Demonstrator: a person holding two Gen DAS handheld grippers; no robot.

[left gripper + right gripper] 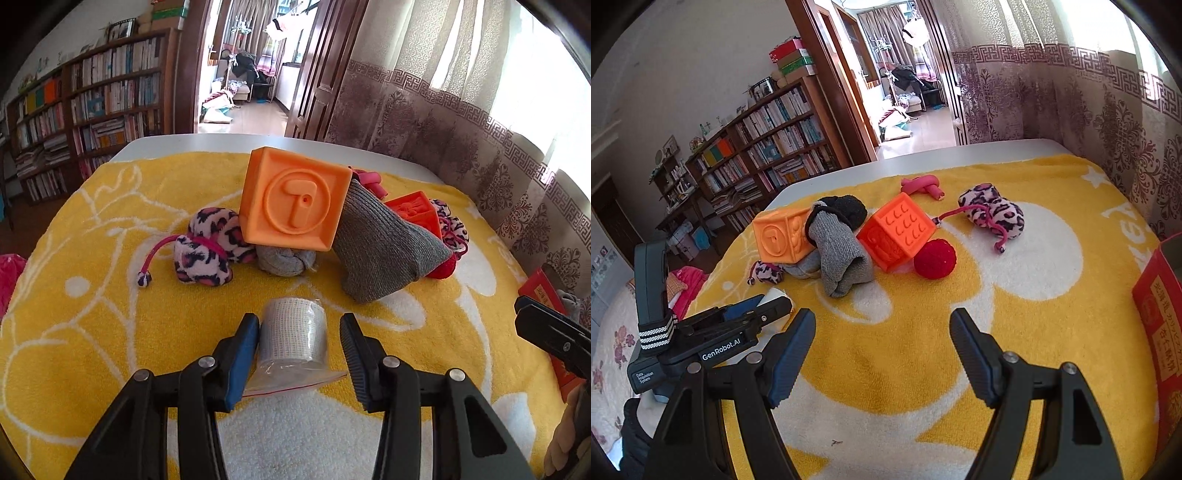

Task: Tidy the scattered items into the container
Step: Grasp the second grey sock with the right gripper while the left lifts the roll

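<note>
My left gripper (299, 328) is open around a white bandage roll (293, 336) in a clear bag on the yellow towel (110, 332); the left finger touches it, the right one stands apart. Beyond lie an orange cube (295, 201), a grey sock (384, 247), a leopard-print sock (207, 251), a red-orange cube (415, 214). My right gripper (882, 325) is open and empty above the towel (905, 350). It sees the orange cube (781, 236), grey sock (838, 251), red-orange cube (897, 232), red ball (935, 258), leopard sock (993, 212). The red box (1161, 325) stands at right.
A pink knotted item (921, 184) lies at the towel's far side. A black sock (846, 208) sits behind the grey one. The left gripper's body (713, 339) shows at left in the right wrist view. Bookshelves (768, 147) and curtains (1071, 92) surround the table.
</note>
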